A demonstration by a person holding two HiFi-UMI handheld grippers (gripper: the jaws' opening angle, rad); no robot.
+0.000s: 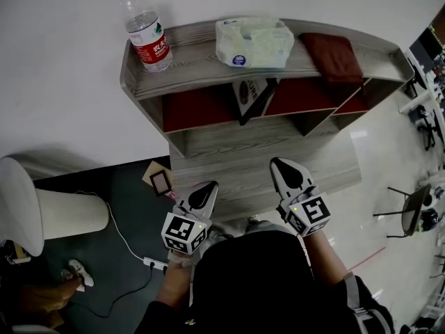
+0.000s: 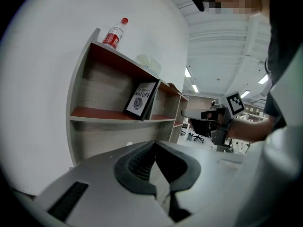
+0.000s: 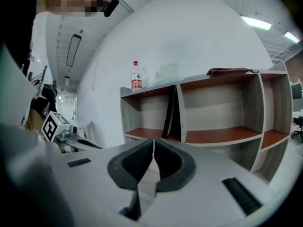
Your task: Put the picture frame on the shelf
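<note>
- Head view: black-edged picture frame w/ white print [image 1: 252, 94] stands in grey wood-grain shelf w/ red boards [image 1: 229, 145]; left tongs [image 1: 208, 186] & right tongs [image 1: 278, 164] well apart from it.
- Left gripper view: tongs pressed together, empty; frame leans by divider.
- Right gripper view: tongs pressed together, nothing pinched. Judged: placement done; back off w/o bumping shelf.

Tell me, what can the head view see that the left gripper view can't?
Only the head view shows the white power strip and its cable. Only the left gripper view shows the ceiling lights and, up close, the left gripper with its jaws closed together. Both show the water bottle on top of the shelf, the picture frame standing inside it, and the right gripper.
</note>
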